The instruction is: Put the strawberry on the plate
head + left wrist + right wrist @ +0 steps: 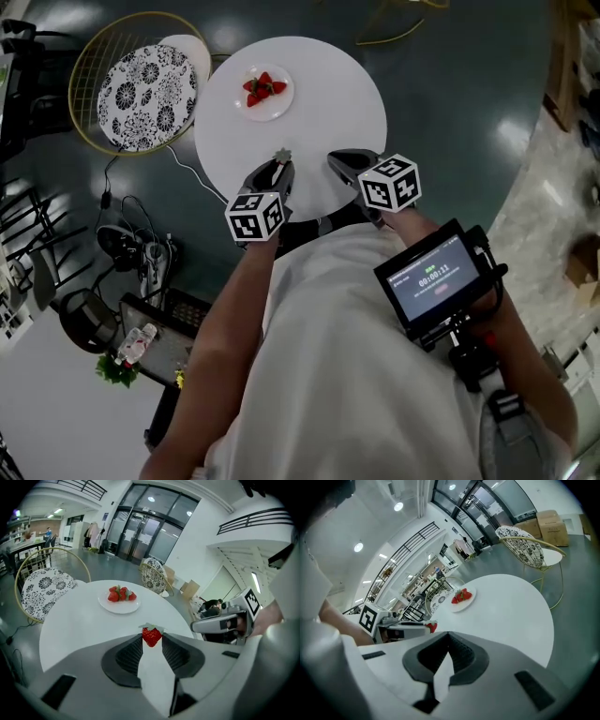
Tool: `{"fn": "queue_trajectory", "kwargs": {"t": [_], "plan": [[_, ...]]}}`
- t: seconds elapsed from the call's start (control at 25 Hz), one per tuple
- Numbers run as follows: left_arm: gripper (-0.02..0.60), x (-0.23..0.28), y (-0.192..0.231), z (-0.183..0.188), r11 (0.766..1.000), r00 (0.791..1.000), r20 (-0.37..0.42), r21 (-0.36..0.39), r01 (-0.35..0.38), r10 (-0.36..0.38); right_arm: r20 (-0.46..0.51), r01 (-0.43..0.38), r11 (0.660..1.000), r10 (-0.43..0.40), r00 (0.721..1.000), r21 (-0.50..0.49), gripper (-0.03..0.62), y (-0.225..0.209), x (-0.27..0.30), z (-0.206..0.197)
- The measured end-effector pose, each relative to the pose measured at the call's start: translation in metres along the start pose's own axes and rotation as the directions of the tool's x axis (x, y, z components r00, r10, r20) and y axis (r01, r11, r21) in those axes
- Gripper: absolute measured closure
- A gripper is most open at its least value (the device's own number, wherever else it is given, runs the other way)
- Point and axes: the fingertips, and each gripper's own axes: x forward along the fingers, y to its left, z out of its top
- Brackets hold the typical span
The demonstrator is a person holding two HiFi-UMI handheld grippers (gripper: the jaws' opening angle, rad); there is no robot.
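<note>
Red strawberry (152, 636), white plate (118, 608) and table (79, 625), black-and-white floral chair cushion (147, 97).

1 strawberry (151, 636) in the air, the plate (107, 605) waiting across the table.

The strawberry is red and small, with a pale green leafy cap on top, and it sits upright, pinched between the 2 jaws of the left gripper (279, 169) at their very tips, above the near edge of the round white table (75, 625). The plate is white, round and shallow, and lies flat on the far part of the same table, well apart from the held berry; a small cluster of other strawberries (121, 594), red with green caps, lies at its middle.
</note>
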Motion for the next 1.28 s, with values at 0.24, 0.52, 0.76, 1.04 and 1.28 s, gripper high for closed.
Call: {"fn": "queue_trajectory", "kwargs": {"t": [0.24,0.52,0.76,1.04,1.28], "plan": [[0.446,-0.016,-0.001,0.001,0.998,0.999,0.033,-0.070,0.006,-0.004,-0.043,-0.025,1.000,0.024,0.999,-0.008,0.586,0.009,0.004,-0.003],[0.446,-0.024,0.014,0.005,0.990,0.999,0.024,-0.138,-0.029,0.033,-0.065,-0.033,0.999,0.032,0.997,-0.003,0.586,0.016,0.004,-0.009],[0.446,-0.009,0.025,0.020,0.991,0.999,-0.038,-0.131,-0.038,0.034,-0.054,-0.022,1.000,0.023,0.998,0.018,0.586,0.015,0.005,-0.006],[0.446,0.018,0.034,0.050,0.990,0.998,-0.063,-0.132,-0.039,0.031,-0.030,0.003,0.999,-0.001,1.000,0.048,0.586,0.008,0.003,-0.001],[0.446,0.044,0.050,0.064,0.991,0.993,-0.106,-0.124,-0.057,0.044,0.010,0.022,0.994,-0.023,1.000,0.109,0.586,0.004,0.000,0.004]]}}
